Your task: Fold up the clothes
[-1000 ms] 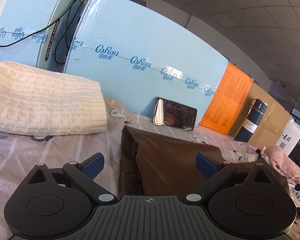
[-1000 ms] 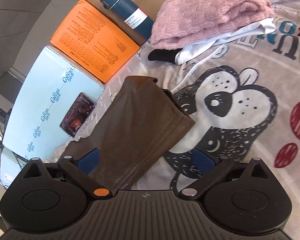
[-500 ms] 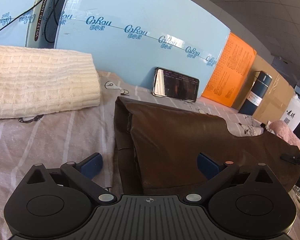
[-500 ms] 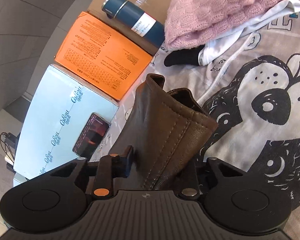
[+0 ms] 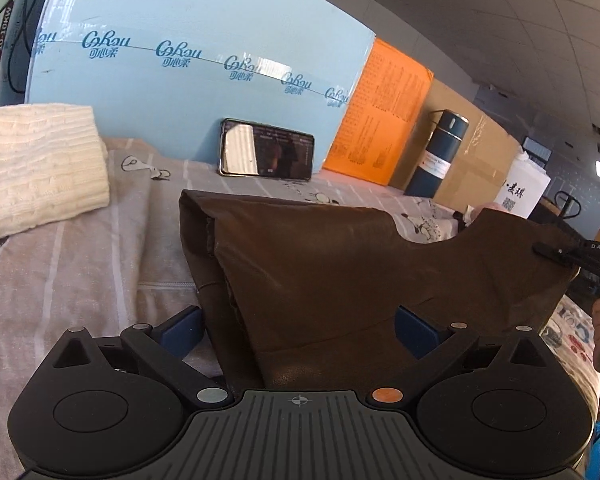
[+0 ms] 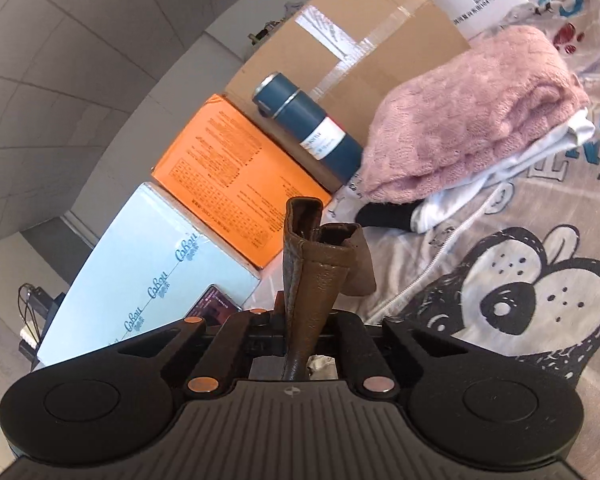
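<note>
A brown leather garment point(image 5: 340, 272) lies on the printed bedsheet point(image 5: 60, 264). My left gripper point(image 5: 298, 324) is open, its blue pads on either side of the garment's near end. My right gripper point(image 6: 306, 320) is shut on the garment's other end point(image 6: 316, 264), which stands up in a bunched fold between its jaws. In the left wrist view the right gripper point(image 5: 580, 256) holds the garment's far right corner lifted off the bed.
A folded cream knit point(image 5: 36, 164) lies at left. A phone point(image 5: 266, 150), light blue box point(image 5: 188, 64), orange box point(image 5: 380, 112) and blue flask point(image 5: 440, 156) line the back. A pink sweater point(image 6: 472, 116) on white clothes lies at right.
My right gripper closed on the garment's end and lifted it. My left gripper moved forward over the garment's near end and stays open.
</note>
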Available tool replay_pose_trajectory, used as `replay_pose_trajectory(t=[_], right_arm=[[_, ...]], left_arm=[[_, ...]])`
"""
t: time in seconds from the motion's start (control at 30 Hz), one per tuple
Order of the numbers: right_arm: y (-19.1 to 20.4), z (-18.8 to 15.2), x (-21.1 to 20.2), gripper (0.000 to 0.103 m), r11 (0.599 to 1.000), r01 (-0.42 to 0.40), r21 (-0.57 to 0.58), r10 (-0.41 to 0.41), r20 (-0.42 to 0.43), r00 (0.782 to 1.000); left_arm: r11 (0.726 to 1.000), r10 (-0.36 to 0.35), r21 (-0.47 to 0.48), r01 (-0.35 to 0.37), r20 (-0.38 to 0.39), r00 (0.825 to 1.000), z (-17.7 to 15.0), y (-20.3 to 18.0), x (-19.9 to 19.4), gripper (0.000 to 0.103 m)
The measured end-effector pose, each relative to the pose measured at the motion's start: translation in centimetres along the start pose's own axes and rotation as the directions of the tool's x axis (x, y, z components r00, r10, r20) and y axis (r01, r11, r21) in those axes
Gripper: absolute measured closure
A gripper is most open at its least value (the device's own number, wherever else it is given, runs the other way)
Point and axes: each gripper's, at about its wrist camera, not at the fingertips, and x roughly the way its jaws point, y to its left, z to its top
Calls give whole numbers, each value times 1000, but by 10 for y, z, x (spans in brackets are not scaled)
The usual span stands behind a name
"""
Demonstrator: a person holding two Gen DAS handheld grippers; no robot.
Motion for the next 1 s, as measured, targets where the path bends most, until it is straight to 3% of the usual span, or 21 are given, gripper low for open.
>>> replay_pose_trajectory(t=[0.2,0.37,0.5,0.67,0.77,0.8,0.83,0.87,0.93,0.97,1.0], right_arm=[[52,-10,10,97,984,-165,-62,161,-53,985],[98,-34,34,97,952,-290,-99,271,-174,947],[126,-69,57,96,930,-339,-141,283,-312,907],[143,-111,70,88,902,-366,-231,235,-450,862],[148,-128,67,72,868,-399,-294,213,-506,836],[149,-133,63,54,845,-433,-312,223,-531,817],[151,-137,60,27,818,-472,-329,234,-560,795],[153,-142,57,18,781,-526,-338,251,-601,759],[158,-148,52,14,712,-616,-338,268,-679,683],[160,-148,49,13,691,-638,-339,268,-699,663],[160,-145,46,13,678,-648,-347,273,-700,660]], left_arm=[[999,33,-39,-33,1,999,1,8,1,1],[999,30,-42,-30,0,1000,0,7,1,1],[998,30,-49,-30,3,1000,-1,8,0,1],[995,63,-80,-60,39,997,0,12,-5,1],[988,95,-127,-83,92,991,1,19,-13,1],[986,103,-140,-87,110,989,2,20,-16,1],[986,107,-144,-88,130,986,2,21,-18,1],[986,110,-142,-89,151,982,3,20,-20,1],[988,123,-115,-101,200,972,4,14,-26,1],[990,129,-84,-112,229,965,6,8,-29,1],[991,131,-50,-123,253,958,7,1,-32,1]])
